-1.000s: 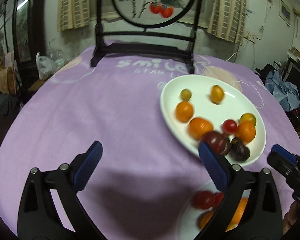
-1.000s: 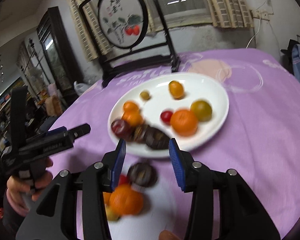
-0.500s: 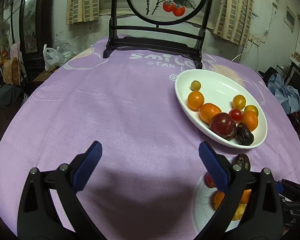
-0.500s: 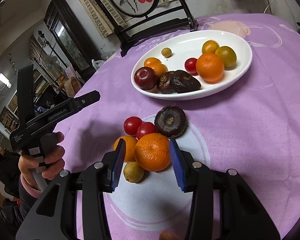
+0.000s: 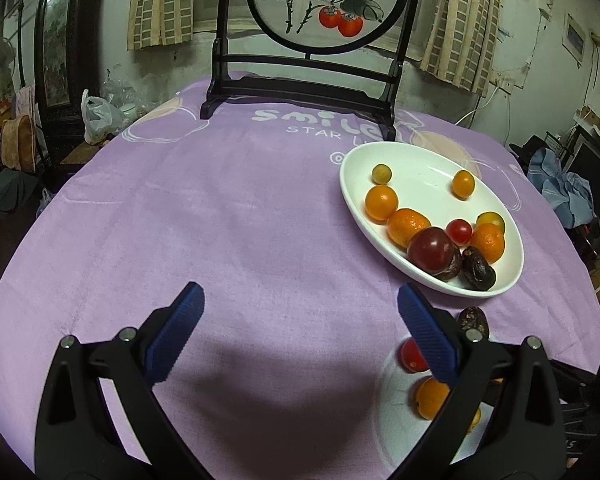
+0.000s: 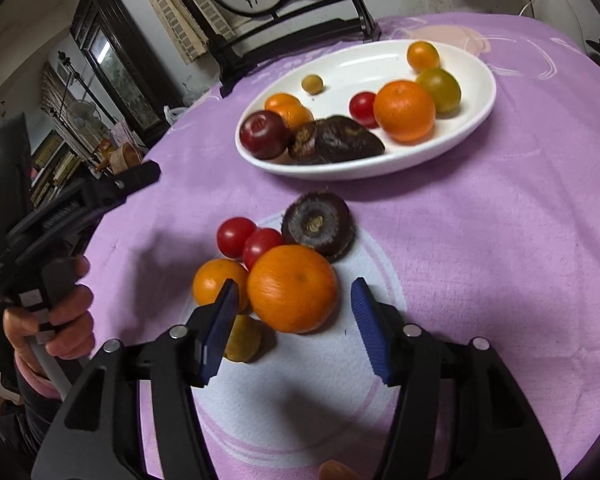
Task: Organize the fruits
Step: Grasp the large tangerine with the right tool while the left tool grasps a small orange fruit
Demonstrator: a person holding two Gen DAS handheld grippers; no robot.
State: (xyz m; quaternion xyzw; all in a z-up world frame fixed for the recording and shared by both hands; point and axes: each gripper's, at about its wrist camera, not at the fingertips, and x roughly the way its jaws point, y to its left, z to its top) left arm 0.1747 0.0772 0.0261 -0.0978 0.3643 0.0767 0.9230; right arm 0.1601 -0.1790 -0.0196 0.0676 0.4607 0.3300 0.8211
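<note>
Both right gripper (image 6: pixel 294 306) jaws just opened wider, flanking big orange (image 6: pixel 292 288), untouched

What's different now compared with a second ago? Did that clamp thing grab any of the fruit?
The right gripper has come down toward the loose fruit pile and its jaws have just been opening; the big orange now sits between them, not yet pinched. The left gripper stayed open over bare purple tablecloth. The fruit in the white dish lies as before.
</note>
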